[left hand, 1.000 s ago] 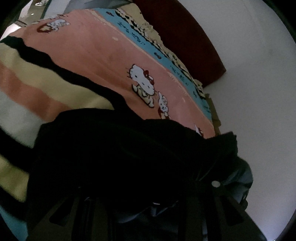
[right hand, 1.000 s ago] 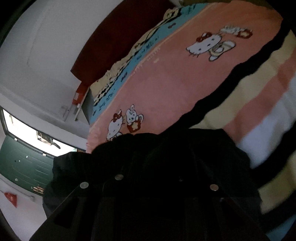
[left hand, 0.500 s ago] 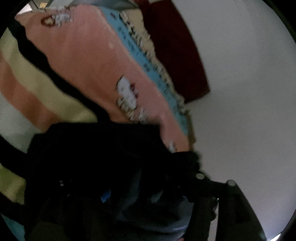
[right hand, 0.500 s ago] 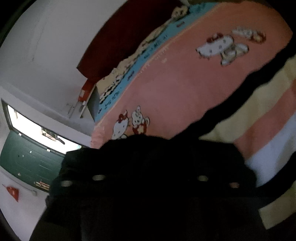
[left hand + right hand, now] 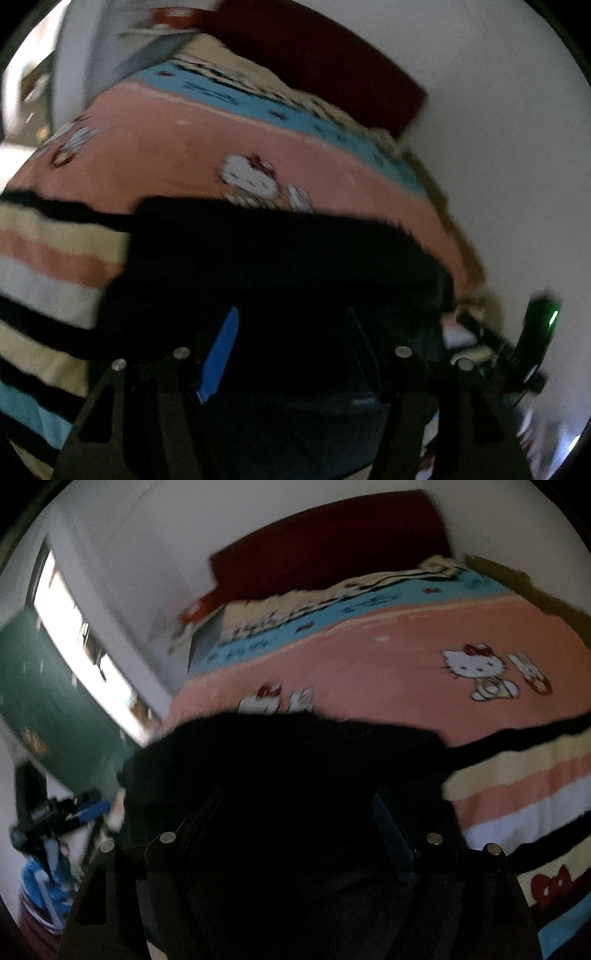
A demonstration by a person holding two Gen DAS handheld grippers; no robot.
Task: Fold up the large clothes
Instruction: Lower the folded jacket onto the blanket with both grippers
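A black garment [image 5: 280,258] lies bunched on the bed, on a pink cartoon-cat blanket [image 5: 207,147]. It also shows in the right wrist view [image 5: 295,760], on the same blanket [image 5: 388,657]. My left gripper [image 5: 291,321] has its fingers spread wide over the dark cloth, with a blue pad [image 5: 218,354] showing on the left finger. My right gripper [image 5: 299,805] is also spread open above the garment. Neither grips cloth that I can see. Both views are blurred and dark.
A dark red headboard [image 5: 325,59] stands against the white wall [image 5: 498,147]. The other gripper, with a green light [image 5: 539,332], shows at the right of the left wrist view. A bright window [image 5: 74,627] and a green surface [image 5: 44,701] are at the left.
Both grippers have opened and let go of the black garment, which now lies on the blanket. Both cameras swung to face the headboard more squarely.
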